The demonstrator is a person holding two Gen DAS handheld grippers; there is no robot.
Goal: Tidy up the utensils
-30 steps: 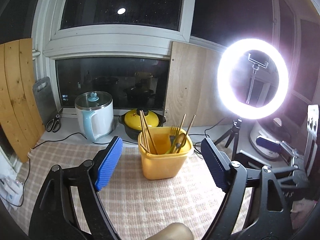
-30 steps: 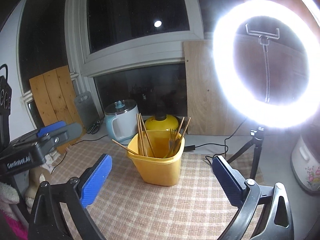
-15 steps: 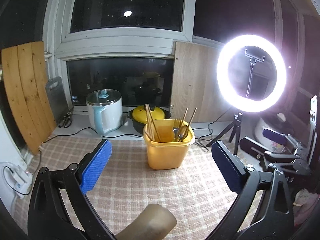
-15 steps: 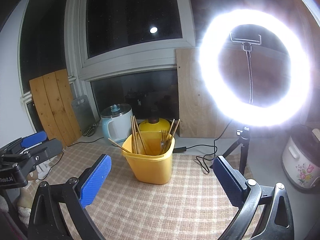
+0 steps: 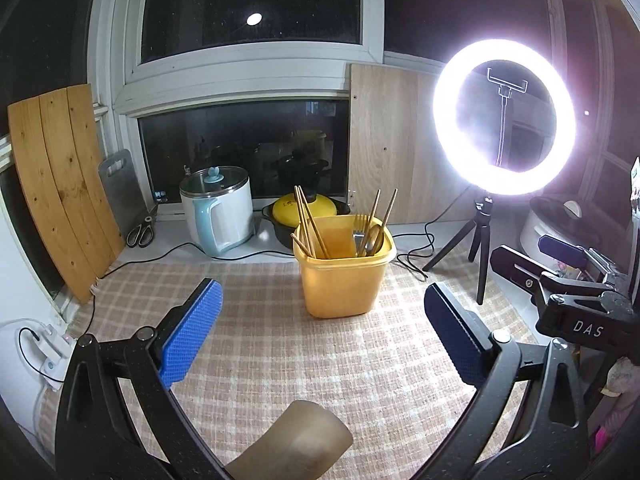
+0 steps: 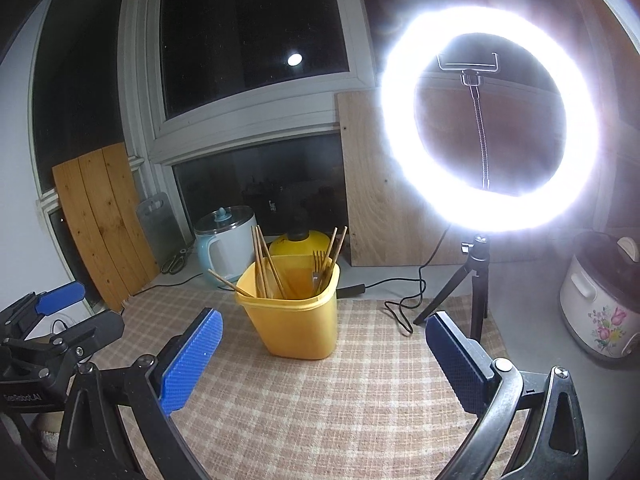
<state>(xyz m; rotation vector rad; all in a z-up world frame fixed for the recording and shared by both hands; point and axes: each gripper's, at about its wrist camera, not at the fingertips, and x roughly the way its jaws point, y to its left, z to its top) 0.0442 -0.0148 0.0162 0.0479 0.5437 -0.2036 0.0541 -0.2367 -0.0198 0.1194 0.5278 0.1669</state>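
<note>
both grippers agape, empty; yellow bin (image 5: 340, 280) holds chopsticks (image 5: 308, 222)

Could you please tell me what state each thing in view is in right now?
Left tongs: open, empty.
Right tongs: open, empty.
Bin: upright on the mat, holding utensils.
Chopsticks: standing in the bin, leaning.
Fork: in the bin, tines up.
Kettle: lid on.
Pot: lid on.
Ring light: on.
Scissors: closed.
</note>
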